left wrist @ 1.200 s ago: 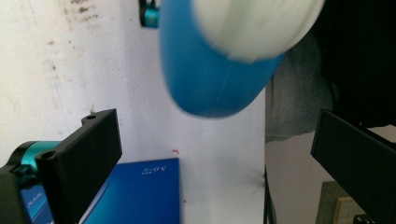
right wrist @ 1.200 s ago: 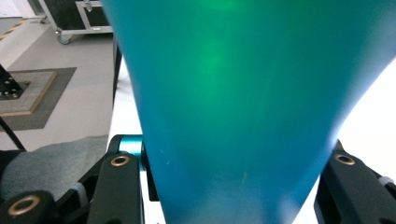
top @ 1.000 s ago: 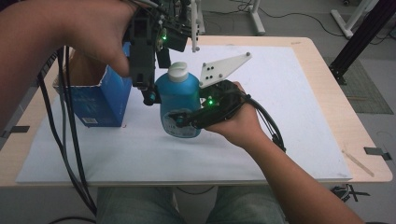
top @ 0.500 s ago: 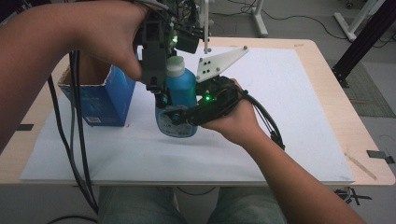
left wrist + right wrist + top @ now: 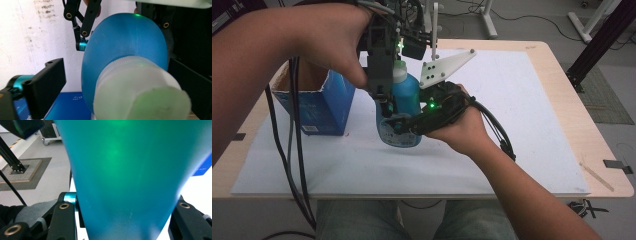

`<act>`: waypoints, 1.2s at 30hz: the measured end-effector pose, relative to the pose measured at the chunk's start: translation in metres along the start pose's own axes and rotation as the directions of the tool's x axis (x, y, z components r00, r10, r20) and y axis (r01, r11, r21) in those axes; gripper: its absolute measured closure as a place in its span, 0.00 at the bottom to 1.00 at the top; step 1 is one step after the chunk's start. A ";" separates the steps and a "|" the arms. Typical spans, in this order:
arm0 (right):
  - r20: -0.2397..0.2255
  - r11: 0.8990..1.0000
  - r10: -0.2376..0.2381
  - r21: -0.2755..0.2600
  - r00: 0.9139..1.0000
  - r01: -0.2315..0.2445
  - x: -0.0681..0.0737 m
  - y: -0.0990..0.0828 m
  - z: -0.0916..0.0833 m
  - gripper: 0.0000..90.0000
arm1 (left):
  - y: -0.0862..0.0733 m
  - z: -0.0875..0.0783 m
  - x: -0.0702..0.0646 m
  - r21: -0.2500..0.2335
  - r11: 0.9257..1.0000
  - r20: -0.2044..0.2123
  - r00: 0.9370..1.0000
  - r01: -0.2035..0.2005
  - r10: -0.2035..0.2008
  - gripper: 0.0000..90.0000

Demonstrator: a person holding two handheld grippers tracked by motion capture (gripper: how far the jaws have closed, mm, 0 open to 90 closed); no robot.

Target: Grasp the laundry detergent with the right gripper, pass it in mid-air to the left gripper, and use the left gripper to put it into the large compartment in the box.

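The right gripper [image 5: 404,125] is clamped on the bottle [image 5: 404,100], upright on the desk [image 5: 537,100]. The left gripper [image 5: 384,95], just closing, straddles the cap [image 5: 140,95] without gripping. An off-centre closure could slip and tip it.

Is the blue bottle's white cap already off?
No, the white cap sits on the blue bottle between the left claw's open jaws.

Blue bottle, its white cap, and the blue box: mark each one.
Blue bottle [image 5: 404,97]: high view, on its upper body below the neck.
White cap [image 5: 140,92]: left gripper view, on the cap's ribbed side.
Blue box [image 5: 324,107]: high view, on its front wall facing the person.
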State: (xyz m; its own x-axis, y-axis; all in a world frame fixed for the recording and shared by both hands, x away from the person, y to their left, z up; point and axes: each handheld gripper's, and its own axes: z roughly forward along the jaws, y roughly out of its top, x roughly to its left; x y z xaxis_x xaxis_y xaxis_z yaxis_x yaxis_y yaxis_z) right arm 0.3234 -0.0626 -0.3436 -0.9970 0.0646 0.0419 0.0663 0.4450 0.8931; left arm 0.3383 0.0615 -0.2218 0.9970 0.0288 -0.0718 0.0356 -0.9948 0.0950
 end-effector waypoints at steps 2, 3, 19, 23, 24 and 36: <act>-0.001 1.000 0.001 0.000 1.000 -0.001 0.000 0.000 0.000 0.52 | 0.001 0.001 0.000 0.002 1.000 -0.002 1.000 -0.005 0.005 0.08; 0.001 1.000 0.003 0.000 1.000 -0.003 0.000 0.000 0.000 0.52 | 0.001 0.001 0.000 0.005 1.000 -0.003 1.000 -0.006 0.006 0.08; -0.003 1.000 -0.003 -0.007 1.000 0.003 0.000 0.000 0.000 0.52 | 0.004 0.004 0.000 0.020 1.000 -0.020 1.000 -0.007 0.008 0.14; -0.001 1.000 -0.001 -0.006 1.000 0.001 0.000 0.000 0.000 0.52 | 0.004 0.005 0.000 0.024 1.000 -0.017 1.000 -0.006 0.006 0.17; 0.000 1.000 -0.003 -0.007 1.000 0.003 -0.001 0.000 0.000 0.52 | 0.004 0.005 0.000 0.026 1.000 -0.018 1.000 -0.008 0.008 0.19; 0.001 1.000 -0.006 -0.006 1.000 0.006 -0.002 -0.001 0.000 0.52 | 0.005 0.006 0.001 0.030 1.000 -0.032 0.999 -0.005 0.006 0.22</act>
State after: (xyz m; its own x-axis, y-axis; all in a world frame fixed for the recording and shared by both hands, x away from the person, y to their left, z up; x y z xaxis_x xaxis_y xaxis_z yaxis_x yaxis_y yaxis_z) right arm 0.3253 -0.0631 -0.3445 -0.9974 0.0629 0.0359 0.0600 0.4399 0.8960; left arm 0.3393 0.0564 -0.2273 0.9989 0.0263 -0.0399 0.0288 -0.9975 0.0650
